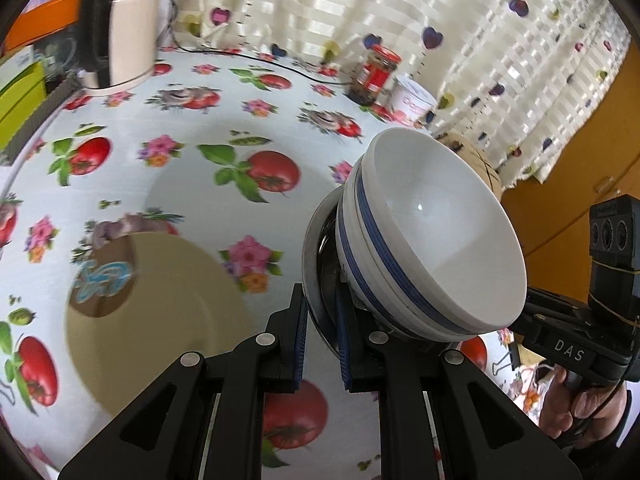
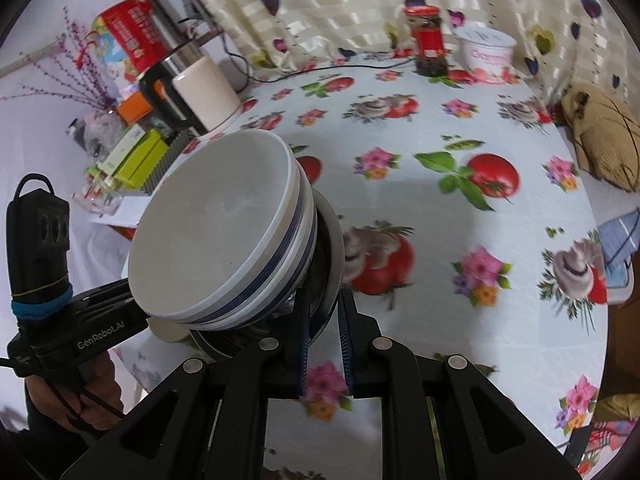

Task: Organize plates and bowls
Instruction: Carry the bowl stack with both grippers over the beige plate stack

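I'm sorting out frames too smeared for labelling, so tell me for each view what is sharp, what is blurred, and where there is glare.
Left wrist view: the bowl stack and left gripper are sharp, a small glint sits in the top bowl, while the yellow plate and kettle smear. Right wrist view: the stack and right gripper are crisp, the tablecloth print is softly blurred, and fisheye bends the table edge.

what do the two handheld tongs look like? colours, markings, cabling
Both are matte black linkage frames with silver pivot pins and ribbed blue pads. Left tongs; right tongs. In the left view, the right unit's body reads "DAS", with an elastic band on its camera block. In the right view, the left unit reads "GenRobot.AI", wears a blue band and trails a black cable.
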Motion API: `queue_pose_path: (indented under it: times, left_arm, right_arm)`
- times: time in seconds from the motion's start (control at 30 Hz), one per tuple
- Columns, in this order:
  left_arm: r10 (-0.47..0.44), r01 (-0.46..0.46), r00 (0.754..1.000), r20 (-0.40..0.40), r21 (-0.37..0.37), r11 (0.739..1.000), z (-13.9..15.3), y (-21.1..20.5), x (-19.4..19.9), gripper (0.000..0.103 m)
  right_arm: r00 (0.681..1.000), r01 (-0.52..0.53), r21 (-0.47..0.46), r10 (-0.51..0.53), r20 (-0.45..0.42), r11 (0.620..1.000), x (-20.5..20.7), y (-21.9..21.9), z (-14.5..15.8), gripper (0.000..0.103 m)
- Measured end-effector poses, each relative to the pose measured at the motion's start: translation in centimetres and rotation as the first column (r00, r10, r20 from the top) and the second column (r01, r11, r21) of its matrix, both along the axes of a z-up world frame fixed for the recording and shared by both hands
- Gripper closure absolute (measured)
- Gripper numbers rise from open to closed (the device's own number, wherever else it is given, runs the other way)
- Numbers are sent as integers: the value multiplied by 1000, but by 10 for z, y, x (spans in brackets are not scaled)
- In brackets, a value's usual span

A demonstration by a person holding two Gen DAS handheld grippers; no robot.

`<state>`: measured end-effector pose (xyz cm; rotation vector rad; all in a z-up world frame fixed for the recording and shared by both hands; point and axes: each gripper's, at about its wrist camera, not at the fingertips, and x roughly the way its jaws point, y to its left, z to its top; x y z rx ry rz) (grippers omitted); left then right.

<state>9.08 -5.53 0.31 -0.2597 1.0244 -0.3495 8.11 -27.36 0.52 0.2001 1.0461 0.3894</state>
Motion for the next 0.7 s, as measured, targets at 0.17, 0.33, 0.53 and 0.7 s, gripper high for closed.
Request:
queue_pose_path:
  times: [0.17,0.33,0.53,0.7]
  left_arm:
    - [64,-64,998,7,6,998,4,30,-7,89]
    - [125,-125,992,10,19,992,3,61,-14,89]
    - [188,-188,982,-4,25,982,-4,91,-22,89]
    - [233,-232,972,-14,38,972,-11,112,-28,89]
  right_arm:
    - [998,-60,-3,60,10,998,5,30,5,89]
    - [993,-119,-2,119,8,993,11,62,4,89]
    - [982,-190,-12,190,-4,982,16,98,-1,90]
    - [970,-241,-23,241,-22,970,21,127,-9,89]
